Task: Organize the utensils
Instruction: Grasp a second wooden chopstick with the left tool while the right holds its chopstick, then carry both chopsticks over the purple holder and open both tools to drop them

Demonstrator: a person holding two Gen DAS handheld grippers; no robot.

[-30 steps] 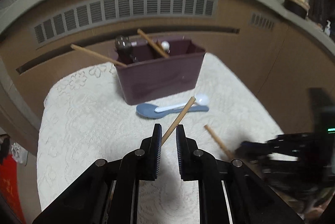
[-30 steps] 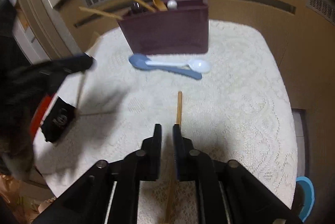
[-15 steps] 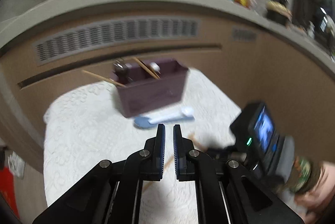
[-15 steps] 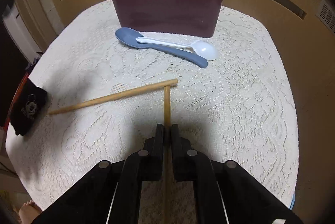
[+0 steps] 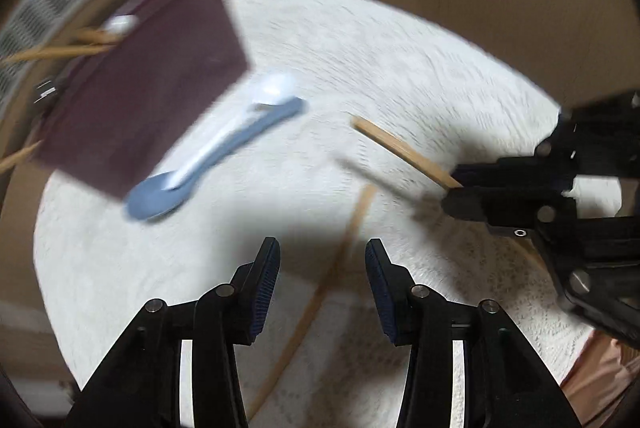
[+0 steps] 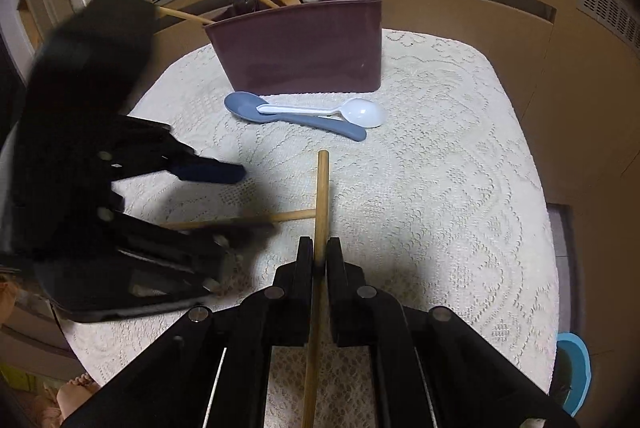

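The right tongs (image 6: 319, 260) are clamped on a wooden chopstick (image 6: 321, 196) whose tip points toward 12 o'clock. At their 9 o'clock, the left tongs (image 5: 322, 270) have just been opening; their pads stand apart on either side of a second chopstick (image 5: 320, 292) that lies flat on the lace-covered tabletop (image 6: 440, 188), not pressing it. Its end touches the held stick. Farther on, a white plastic spoon (image 6: 352, 111) rests across a blue spoon (image 6: 256, 108). Just behind them stands the maroon utensil holder (image 6: 304, 48), with chopsticks and spoons inside.
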